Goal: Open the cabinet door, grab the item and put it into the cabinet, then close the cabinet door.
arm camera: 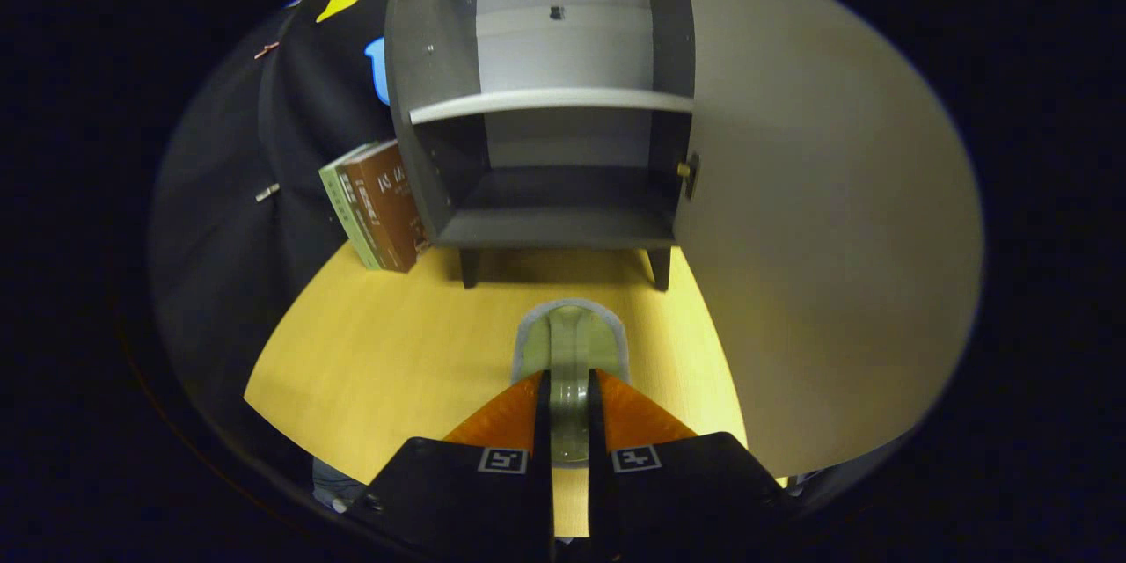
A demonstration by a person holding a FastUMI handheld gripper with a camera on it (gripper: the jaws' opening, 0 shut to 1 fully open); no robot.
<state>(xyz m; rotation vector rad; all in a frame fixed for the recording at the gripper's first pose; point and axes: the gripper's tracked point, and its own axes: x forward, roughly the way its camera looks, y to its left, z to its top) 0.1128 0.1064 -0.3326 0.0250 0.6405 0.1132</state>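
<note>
- Nearest the camera, the gripper (569,391) has its two fingers drawn close together, each pressing a side of a pale greenish, see-through item (570,350) that looks like a roll of tape or a small glass piece; which one cannot be told.
- Held on edge between the fingers, the item runs its long axis straight ahead along them, and its rounded far end sticks out just past the fingertips (538,383), toward the cabinet.
- Below and around the item lies the yellow wooden surface (396,352); whether the item touches it cannot be told.
- Beyond the fingers stands the grey cabinet (550,224) on short dark legs, its front open, with one pale shelf (550,103) across the middle and a dark lower compartment under it.
- Swung wide to the right, the cabinet door (818,220) shows its plain pale face, a small hinge at its inner edge.
- Left of the cabinet, two books (374,202) lean against its side, their feet on the surface.
</note>
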